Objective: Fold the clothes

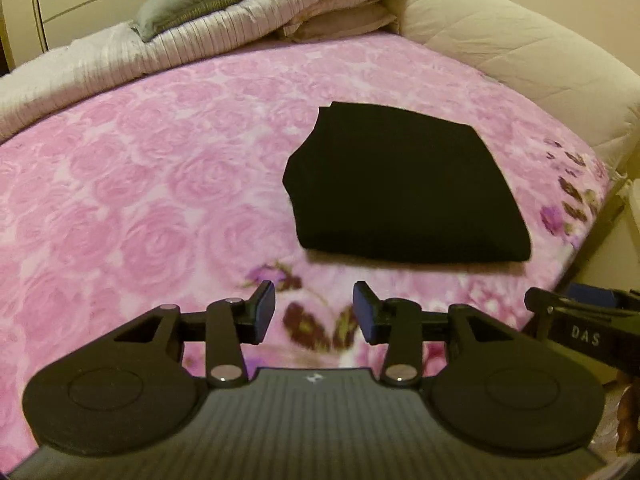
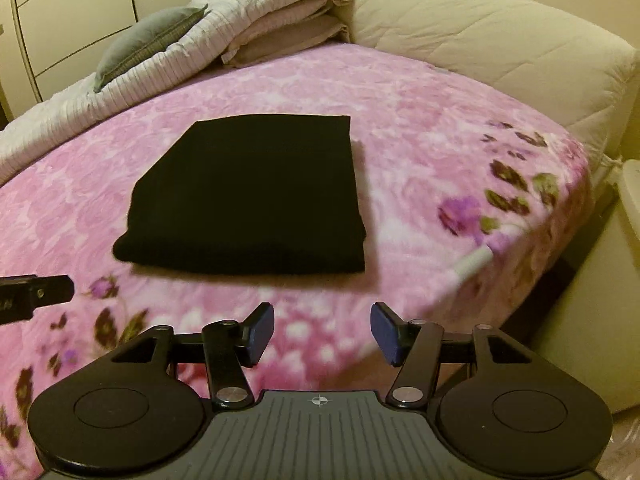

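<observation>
A black garment (image 2: 248, 196) lies folded into a compact, squared stack on the pink floral bedspread (image 2: 420, 128), apparently as the task wants it. The left claw (image 1: 314, 312) and right claw (image 2: 322, 334) hover near it, both apart and empty.

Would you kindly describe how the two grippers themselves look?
Both are matte black. The left gripper and right gripper each have two blue-padded fingers on linkage arms with silver pivots, round discs either side, and a ribbed grey body with a small crosshair mark. White letters "DAS" show on one side.
</observation>
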Demonstrator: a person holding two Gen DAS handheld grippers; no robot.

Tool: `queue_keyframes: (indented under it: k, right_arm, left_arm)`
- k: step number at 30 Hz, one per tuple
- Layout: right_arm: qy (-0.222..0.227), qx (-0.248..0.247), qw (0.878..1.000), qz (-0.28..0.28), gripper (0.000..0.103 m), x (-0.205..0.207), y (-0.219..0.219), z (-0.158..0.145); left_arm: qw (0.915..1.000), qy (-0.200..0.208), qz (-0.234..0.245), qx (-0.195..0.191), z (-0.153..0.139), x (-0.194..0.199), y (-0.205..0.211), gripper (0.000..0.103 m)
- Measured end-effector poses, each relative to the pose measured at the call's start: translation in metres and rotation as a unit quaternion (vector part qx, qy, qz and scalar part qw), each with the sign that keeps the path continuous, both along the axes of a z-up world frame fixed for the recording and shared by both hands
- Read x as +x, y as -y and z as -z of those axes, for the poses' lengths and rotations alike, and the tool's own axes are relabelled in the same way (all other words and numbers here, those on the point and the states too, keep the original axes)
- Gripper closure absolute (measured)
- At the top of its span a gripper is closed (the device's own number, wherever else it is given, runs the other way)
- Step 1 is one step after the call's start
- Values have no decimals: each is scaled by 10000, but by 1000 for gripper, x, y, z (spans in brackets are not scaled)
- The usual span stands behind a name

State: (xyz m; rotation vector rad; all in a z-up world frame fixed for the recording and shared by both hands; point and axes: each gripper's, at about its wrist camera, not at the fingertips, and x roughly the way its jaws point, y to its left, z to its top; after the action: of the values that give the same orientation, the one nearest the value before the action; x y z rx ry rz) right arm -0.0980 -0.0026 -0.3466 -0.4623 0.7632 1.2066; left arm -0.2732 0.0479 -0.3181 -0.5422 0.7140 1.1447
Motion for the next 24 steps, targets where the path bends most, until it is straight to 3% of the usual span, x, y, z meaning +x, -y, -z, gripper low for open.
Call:
queue_keyframes:
  k: [9, 17, 24]
  right_arm:
    - [227, 253, 9994, 41, 46, -21, 46, -35]
    - [276, 321, 9991, 18, 46, -30, 68, -44]
    - [236, 339, 9991, 26, 45, -28, 70, -43]
  left_arm:
    - [9987, 150, 69, 481, -37, -15, 53, 57]
    - [9978, 260, 185, 586, -47, -19, 76, 56]
    - [9983, 267, 150, 491, -42, -20, 72, 54]
